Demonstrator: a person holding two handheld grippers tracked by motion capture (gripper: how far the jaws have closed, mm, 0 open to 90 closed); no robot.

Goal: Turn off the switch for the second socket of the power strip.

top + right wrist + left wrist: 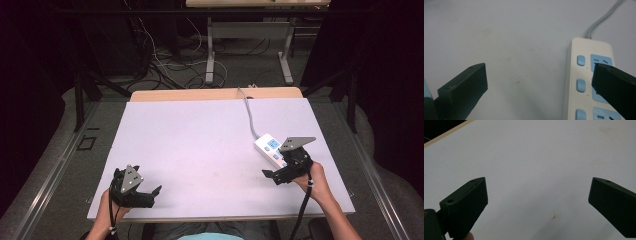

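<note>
Two grippers sit in your hands over the white table point(200, 145). Your right gripper point(274, 176) hovers at the near end of the white power strip point(269, 148), which lies flat near the table's right edge with its grey cord point(248, 116) running toward the far side; the jaws are spread wide with nothing between them, one jaw over the strip's blue sockets. Your left gripper point(150, 196) rests near the front left edge, well apart from the strip, jaws wide apart over bare table.
</note>
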